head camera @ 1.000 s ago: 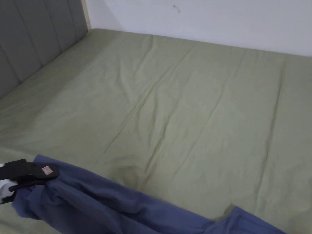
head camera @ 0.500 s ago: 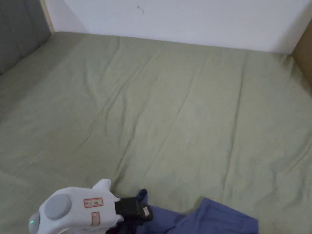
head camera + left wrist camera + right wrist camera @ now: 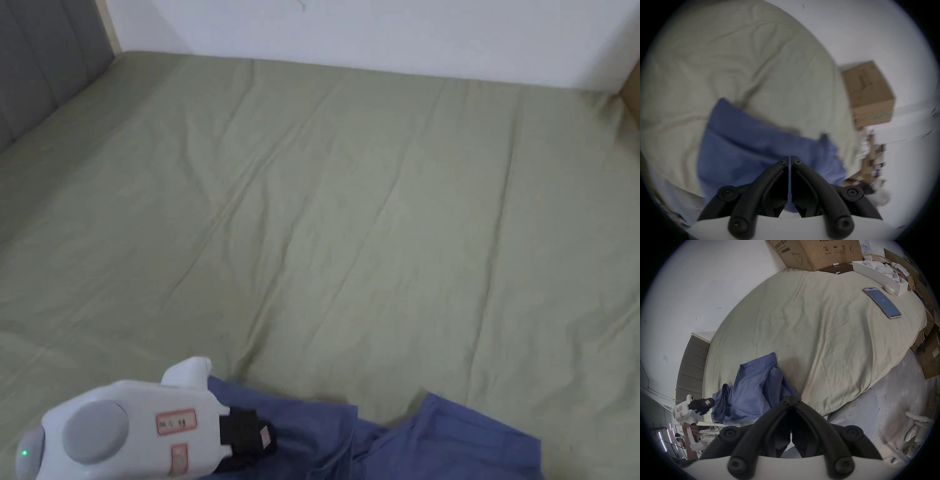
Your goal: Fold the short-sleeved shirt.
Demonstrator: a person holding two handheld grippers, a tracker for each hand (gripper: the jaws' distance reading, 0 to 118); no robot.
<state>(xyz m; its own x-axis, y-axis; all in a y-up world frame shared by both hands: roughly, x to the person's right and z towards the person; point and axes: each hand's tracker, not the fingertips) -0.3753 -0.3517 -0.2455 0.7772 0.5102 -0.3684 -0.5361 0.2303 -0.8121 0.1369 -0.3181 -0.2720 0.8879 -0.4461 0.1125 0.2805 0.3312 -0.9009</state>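
Observation:
A blue short-sleeved shirt [image 3: 400, 444] lies crumpled on the near edge of the green bed [image 3: 350, 206]. In the head view my left gripper [image 3: 259, 437], white body with black jaws, sits at the bottom left, its jaws on the shirt. A thin strip of blue cloth shows between the closed jaws of that gripper [image 3: 789, 160] in its own view, with the shirt [image 3: 745, 146] spread beyond. The right gripper view shows the left gripper [image 3: 712, 402] pinching gathered cloth, and my right gripper [image 3: 790, 400] shut with the shirt's [image 3: 753, 391] edge running into its tips.
A phone [image 3: 881, 305] lies on the bed's far side, near a white tray [image 3: 880, 275] and a cardboard box [image 3: 818, 253]. A grey padded headboard [image 3: 37, 81] stands at the left, a white wall behind. Another box [image 3: 867, 94] stands beside the bed.
The head camera has swung right. My left gripper has come in from the left edge toward the middle, and the shirt, stretched out a second ago, is now bunched up.

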